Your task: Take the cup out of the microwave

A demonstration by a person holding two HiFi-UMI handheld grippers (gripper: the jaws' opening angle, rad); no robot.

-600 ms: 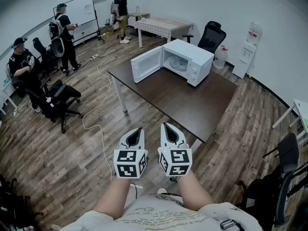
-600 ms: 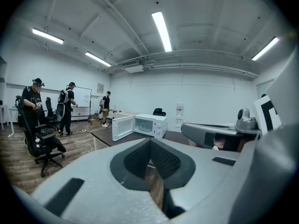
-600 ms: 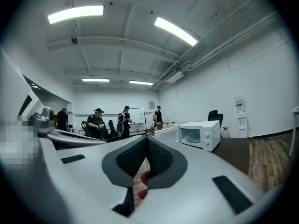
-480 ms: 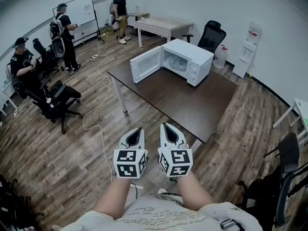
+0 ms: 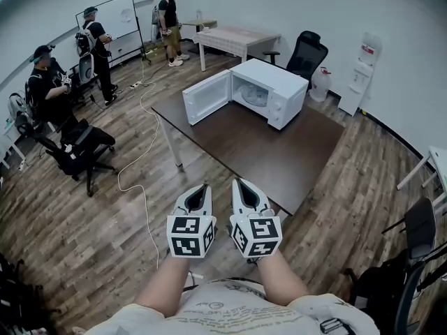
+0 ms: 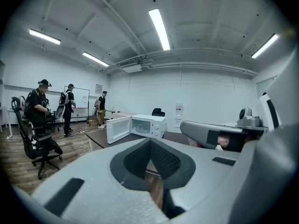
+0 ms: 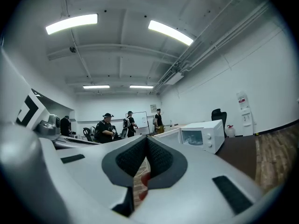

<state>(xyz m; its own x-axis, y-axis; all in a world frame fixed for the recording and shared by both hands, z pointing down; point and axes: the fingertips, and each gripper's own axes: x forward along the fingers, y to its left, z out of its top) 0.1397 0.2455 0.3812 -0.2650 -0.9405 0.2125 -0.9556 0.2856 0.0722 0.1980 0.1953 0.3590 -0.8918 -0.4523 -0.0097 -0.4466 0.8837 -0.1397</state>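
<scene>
As the microwave stands well ahead, door open, left gripper and right gripper are carried closed, empty, awaiting approach.

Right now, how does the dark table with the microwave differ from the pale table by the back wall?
The dark table has a dark brown top; the pale table has a light one, seemingly checked. The dark table stands mid-room and bears a white microwave with its door open; the pale table stands at the room's far end, near a standing person. Both are rectangular with pale legs.
</scene>
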